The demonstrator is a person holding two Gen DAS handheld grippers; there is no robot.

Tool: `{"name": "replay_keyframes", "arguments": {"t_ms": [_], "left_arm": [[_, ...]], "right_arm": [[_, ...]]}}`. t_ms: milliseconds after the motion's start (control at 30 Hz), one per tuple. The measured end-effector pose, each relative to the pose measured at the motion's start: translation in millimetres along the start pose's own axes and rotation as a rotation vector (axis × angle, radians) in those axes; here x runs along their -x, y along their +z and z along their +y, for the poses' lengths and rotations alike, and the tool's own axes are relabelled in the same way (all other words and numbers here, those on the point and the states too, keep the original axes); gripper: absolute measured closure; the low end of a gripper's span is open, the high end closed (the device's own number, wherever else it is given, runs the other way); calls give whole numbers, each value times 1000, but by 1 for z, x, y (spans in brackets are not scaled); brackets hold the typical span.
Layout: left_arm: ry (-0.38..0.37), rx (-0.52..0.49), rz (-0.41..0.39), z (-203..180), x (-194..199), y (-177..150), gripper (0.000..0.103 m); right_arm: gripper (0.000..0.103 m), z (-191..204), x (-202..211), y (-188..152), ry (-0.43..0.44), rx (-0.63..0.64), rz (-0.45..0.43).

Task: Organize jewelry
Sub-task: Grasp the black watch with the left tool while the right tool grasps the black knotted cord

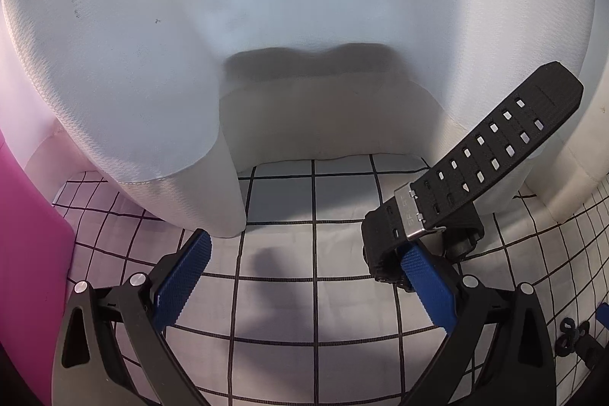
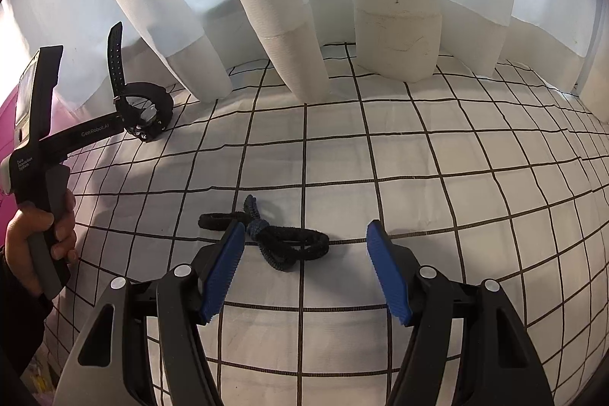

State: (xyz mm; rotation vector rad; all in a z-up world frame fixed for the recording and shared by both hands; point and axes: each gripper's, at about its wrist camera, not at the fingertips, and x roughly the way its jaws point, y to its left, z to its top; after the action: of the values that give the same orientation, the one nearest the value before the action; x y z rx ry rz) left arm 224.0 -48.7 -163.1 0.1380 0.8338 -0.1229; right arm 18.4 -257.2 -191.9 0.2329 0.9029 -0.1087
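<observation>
White cloth ruled with a thin black grid (image 2: 380, 147) covers the surface, and at its far edge hang pale, tube-like folds of white fabric (image 2: 396, 6); a pink panel (image 1: 26, 253) stands at the far left of the left wrist view.

At the left, a bare hand (image 2: 38, 234) wraps the grey handle of the left tool (image 1: 304, 269), which reaches forward and low over the cloth toward the white folds. Its blue ribbed pads are spread wide apart. The right-hand pad (image 1: 430, 284) sits against the looped band of a black rubber wristwatch with a perforated strap and a silver buckle (image 1: 456, 193); whether it passes through the loop or only lies in front of it cannot be told, and nothing is pinched between the two pads. The watch rests on its side on the cloth, just beside the base of the folds, with the free strap end sticking up and away.

Further right, a dark knotted cord bracelet of black and navy braid (image 2: 274, 238) lies flat on the cloth, well apart from the watch. The right tool (image 2: 304, 253) hovers just above it, tilted down, with pads wide apart and holding nothing; the bracelet lies between them, nearer the left-hand pad (image 2: 222, 273), which overlaps one of its loops.
</observation>
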Motion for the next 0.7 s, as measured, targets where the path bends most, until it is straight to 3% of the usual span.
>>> {"name": "replay_keyframes", "arguments": {"t_ms": [433, 700], "left_arm": [[-19, 4, -7, 6, -6, 14, 7], [-30, 8, -5, 1, -10, 25, 6]], "right_arm": [[39, 12, -12, 5, -6, 69, 20], [39, 31, -18, 4, -45, 204, 24]]}}
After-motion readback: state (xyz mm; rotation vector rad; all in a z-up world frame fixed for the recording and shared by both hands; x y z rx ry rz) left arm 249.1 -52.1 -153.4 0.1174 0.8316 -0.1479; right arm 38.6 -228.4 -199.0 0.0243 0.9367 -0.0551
